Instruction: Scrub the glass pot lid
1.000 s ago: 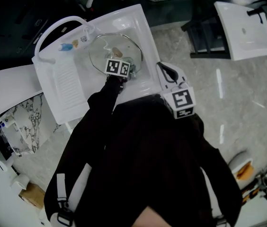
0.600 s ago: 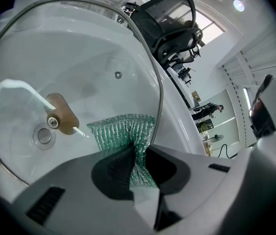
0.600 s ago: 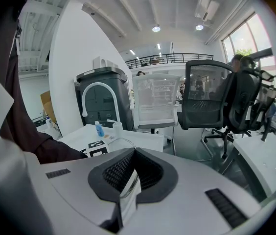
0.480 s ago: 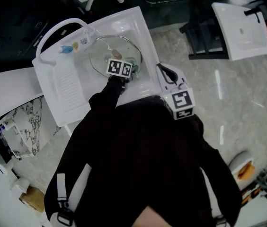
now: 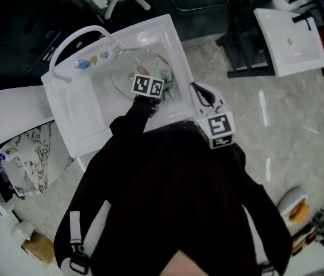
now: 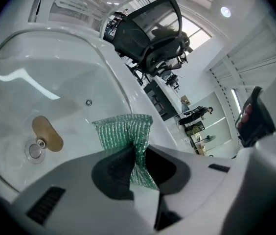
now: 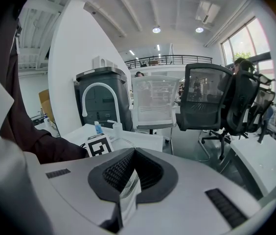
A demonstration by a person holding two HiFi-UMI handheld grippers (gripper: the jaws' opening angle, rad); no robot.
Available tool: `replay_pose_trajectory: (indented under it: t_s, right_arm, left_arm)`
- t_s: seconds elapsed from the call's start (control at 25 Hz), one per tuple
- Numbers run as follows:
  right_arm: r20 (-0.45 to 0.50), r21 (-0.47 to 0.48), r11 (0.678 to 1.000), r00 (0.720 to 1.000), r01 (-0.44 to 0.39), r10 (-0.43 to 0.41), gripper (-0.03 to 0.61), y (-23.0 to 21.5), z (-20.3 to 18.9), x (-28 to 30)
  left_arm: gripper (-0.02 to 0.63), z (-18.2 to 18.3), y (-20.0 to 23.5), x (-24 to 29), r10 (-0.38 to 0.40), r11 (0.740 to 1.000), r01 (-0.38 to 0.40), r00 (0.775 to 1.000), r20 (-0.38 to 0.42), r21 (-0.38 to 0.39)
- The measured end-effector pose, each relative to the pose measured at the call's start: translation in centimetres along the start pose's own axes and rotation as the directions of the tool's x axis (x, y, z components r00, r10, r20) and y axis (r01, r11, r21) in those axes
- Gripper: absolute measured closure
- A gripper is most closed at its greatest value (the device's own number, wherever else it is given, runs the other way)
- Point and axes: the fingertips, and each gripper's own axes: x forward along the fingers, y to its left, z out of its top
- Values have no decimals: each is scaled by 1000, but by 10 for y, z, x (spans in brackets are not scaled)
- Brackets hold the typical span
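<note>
The fingers (image 6: 111, 173) of the left gripper (image 6: 137, 153) are squeezed tight on a green scrub cloth (image 6: 123, 129). The cloth sticks out past the fingers and rests against the glass pot lid (image 6: 55, 92). The lid lies in the bowl of the white sink (image 5: 84, 105). Its tan knob (image 6: 47, 133) shows through the glass, with a small metal screw just beside it. In the head view, the left gripper reaches over the lid, and its cube with black squares covers part of it.

The fingers (image 7: 116, 173) of the right gripper (image 7: 128, 182) are pressed together. A thin pale strip shows in the gap below them, and I cannot tell what it is. This gripper is held up by the right edge of the sink, away from the lid.

A white bent tap (image 5: 73, 36) stands at the back of the sink. A small blue bottle (image 5: 83, 64) stands near the tap. The person's dark sleeve (image 5: 130, 119) runs down to the left gripper.
</note>
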Motion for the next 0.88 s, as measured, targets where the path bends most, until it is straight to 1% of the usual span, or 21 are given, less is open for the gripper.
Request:
replay_pose_trajectory:
  t_s: [0.24,0.36,0.52,0.72,0.8,0.88]
  right_arm:
    - [5,-3,1000,1000,22,-22,576,9,1,-1]
    - [20,17,999,999,46,-47,576,10,3,-2]
    - [27,26,998,998,50,-51,576,21,2,-3]
    - [71,39,998,996,57,-59,576,37,7,-4]
    - [91,38,998,994,56,-59,576,42,10,-4]
    - [107,49,997,992,56,-61,577,46,15,-4]
  left_arm:
    - [554,17,-13,-31,30,998,-35,995,99,47]
    - [554,26,-18,-48,42,996,-52,988,149,66]
    - [555,33,-23,-70,54,994,-73,976,212,86]
    - [557,35,-28,-99,59,991,-92,955,292,102]
    - [557,37,-33,-113,61,989,-103,941,332,110]
    - [557,40,-38,-132,76,983,-132,925,372,126]
